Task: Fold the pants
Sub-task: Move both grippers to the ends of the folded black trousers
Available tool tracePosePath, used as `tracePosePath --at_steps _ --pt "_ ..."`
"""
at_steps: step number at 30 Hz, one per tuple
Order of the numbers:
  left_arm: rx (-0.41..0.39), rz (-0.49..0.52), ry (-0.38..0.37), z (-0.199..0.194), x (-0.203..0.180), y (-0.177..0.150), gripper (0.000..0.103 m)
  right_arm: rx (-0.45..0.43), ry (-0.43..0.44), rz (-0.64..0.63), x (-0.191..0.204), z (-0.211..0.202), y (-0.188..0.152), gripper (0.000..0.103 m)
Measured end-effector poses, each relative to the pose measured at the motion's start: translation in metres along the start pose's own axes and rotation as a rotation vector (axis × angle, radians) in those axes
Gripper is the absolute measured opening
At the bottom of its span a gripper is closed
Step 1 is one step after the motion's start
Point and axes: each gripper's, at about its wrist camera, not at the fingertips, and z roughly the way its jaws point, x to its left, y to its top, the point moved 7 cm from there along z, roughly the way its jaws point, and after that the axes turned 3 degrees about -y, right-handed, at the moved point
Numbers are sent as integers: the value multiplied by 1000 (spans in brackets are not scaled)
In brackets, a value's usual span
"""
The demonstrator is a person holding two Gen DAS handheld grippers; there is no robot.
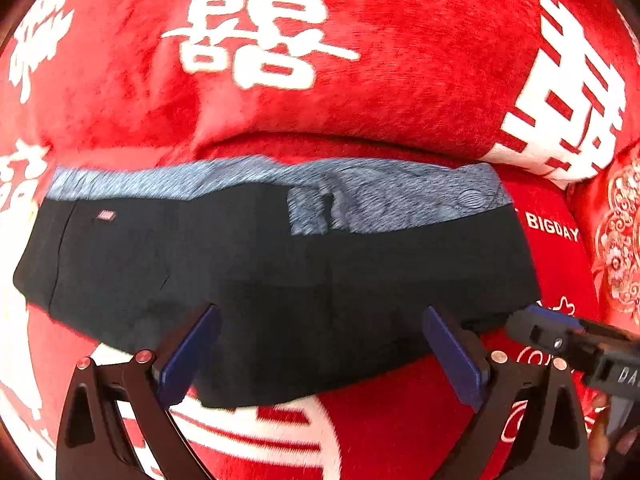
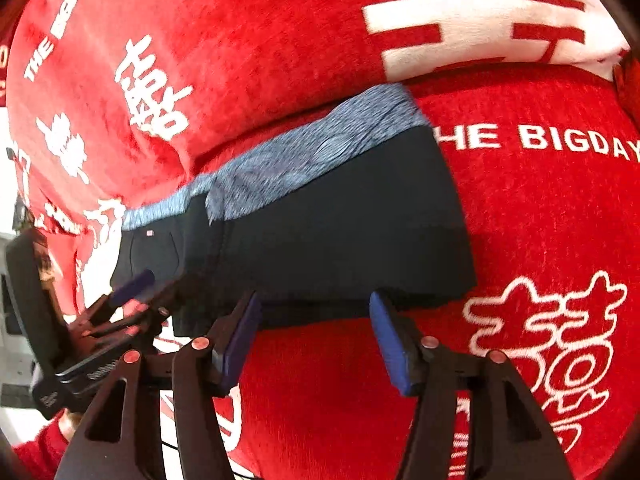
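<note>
Dark folded pants (image 1: 280,280) just beyond the open left gripper (image 1: 320,360).

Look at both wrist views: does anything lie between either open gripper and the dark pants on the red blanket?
Nothing visible does. The left gripper hangs open right over the near edge of the pants, and the right gripper is open at the same near edge. Only the red blanket lies beneath and around them.

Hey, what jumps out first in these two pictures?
The bright red blanket with big white characters fills both views. On it lie folded dark pants with a blue-grey waistband at the far edge. Both grippers, left gripper and right gripper, hover open at the near edge.
</note>
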Motion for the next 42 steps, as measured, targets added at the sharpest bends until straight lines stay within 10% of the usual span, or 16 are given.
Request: tracePosePath --at_steps 15,42 --pt "74 -343 71 -27 147 -72 100 81 -122 -289 103 34 -29 79" --pt "1 -565 83 -13 274 -43 100 174 -211 -349 168 114 -22 80"
